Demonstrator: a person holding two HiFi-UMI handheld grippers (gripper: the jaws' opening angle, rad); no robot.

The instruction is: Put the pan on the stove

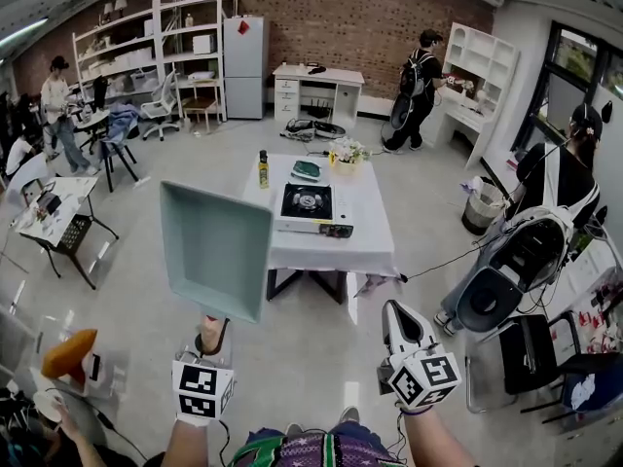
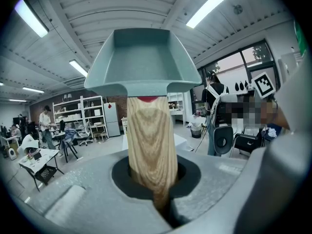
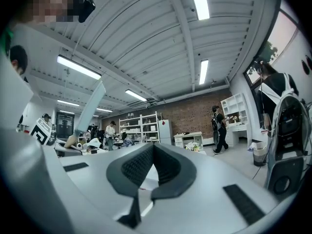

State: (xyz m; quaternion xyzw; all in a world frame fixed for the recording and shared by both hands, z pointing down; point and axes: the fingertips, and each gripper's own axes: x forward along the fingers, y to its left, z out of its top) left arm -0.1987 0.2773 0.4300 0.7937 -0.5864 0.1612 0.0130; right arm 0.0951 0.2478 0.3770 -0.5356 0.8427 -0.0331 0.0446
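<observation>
A square teal pan (image 1: 216, 251) with a wooden handle (image 1: 214, 337) is held up in the air, tilted on edge, in front of me. My left gripper (image 1: 212, 346) is shut on that handle; in the left gripper view the handle (image 2: 151, 145) rises from the jaws to the pan (image 2: 144, 57). A portable gas stove (image 1: 310, 207) sits on a white-clothed table (image 1: 370, 236) some way ahead. My right gripper (image 1: 394, 311) is low at the right, holding nothing; its pads (image 3: 165, 162) meet at the tips. The right gripper view shows the pan (image 3: 92, 108) edge-on at the left.
On the table behind the stove stand a bottle (image 1: 263, 170), a green dish (image 1: 307, 170) and a small flower pot (image 1: 346, 152). A person with a backpack (image 1: 545, 222) and a black chair (image 1: 545, 358) are at the right. A desk (image 1: 58, 220) stands at the left.
</observation>
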